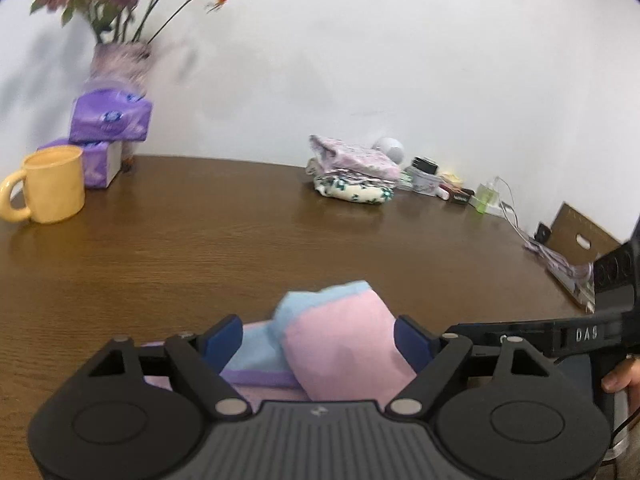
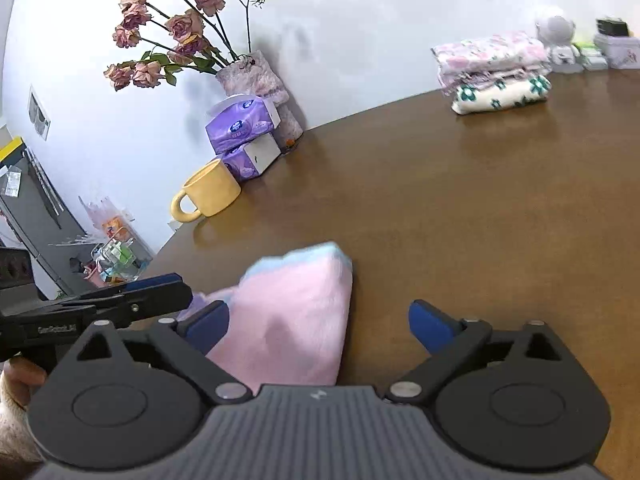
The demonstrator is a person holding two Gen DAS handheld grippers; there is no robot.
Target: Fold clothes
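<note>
**Two open grippers, one fluffy pink-and-blue bundle**

Both grippers sit wide open right at the near edge of the wooden table (image 2: 460, 208), and neither one is pinching anything. The left gripper (image 1: 319, 340) has the pink and blue garment (image 1: 340, 344) lying loosely between its blue pads (image 1: 224, 340), but the pads aren't pressing on it. The right gripper (image 2: 318, 326) has the same garment (image 2: 288, 320) against its left pad, with bare table under the rest of the gap.

That garment looks like plush fleece, already doubled over into a soft wedge with a purple layer peeking out underneath. Probably very light and totally floppy, so it will sag and unfold if picked up by one point. Not slippery, and the fuzzy nap should give the pads decent bite. Best bet seems to be pinching through all layers at the folded edge or at two corners, one gripper each, so the fold stays together.

Further back by the wall sits a stack of folded clothes (image 2: 496, 72), which looks like where finished pieces go. Yellow mug (image 2: 208, 196), tissue packs (image 2: 240, 124) and a vase of dried roses (image 2: 256, 76) are off to the left, well apart from the work.
</note>
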